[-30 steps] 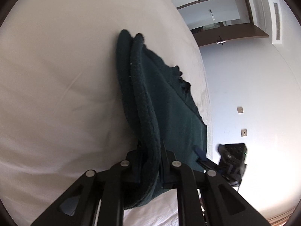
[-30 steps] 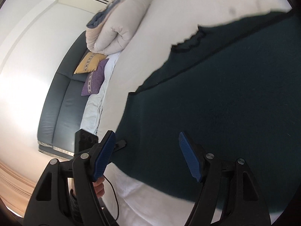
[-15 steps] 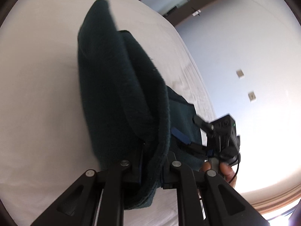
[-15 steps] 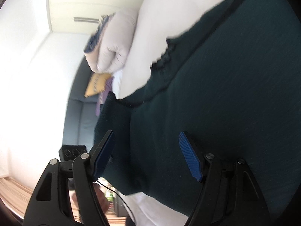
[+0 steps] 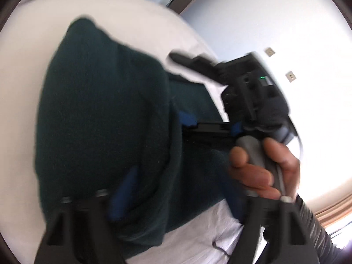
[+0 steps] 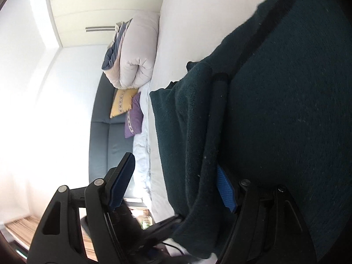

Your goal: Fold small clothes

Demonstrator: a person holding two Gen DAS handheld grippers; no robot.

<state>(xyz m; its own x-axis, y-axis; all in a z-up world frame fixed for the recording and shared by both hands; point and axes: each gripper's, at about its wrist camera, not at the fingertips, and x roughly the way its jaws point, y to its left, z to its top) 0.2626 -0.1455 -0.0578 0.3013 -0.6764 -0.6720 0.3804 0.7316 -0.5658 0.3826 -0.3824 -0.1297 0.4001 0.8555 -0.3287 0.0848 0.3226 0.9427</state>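
A dark green knitted garment point(image 5: 99, 114) lies on the white bed point(image 5: 26, 50), one side folded over the rest. In the left wrist view my left gripper point(image 5: 176, 187) stands wide open, and the folded flap drapes over its left blue pad point(image 5: 123, 189). The right gripper point(image 5: 189, 118) shows there, held in a hand, its lower finger under the cloth. In the right wrist view the garment point(image 6: 286, 110) fills the right side. My right gripper point(image 6: 173, 187) is open, and the folded edge point(image 6: 187, 132) hangs between its fingers.
A rolled white duvet point(image 6: 138, 50) lies at the bed's far end. A dark sofa point(image 6: 103, 136) with a yellow cushion point(image 6: 123, 105) and a purple cushion point(image 6: 134, 118) stands beside the bed. White wardrobe doors point(image 6: 105, 11) are behind. The wall point(image 5: 275, 22) has sockets.
The left gripper carried the garment's edge over towards the right gripper and opened, letting go of the cloth. The fold now lies across the garment. The right gripper stayed open.
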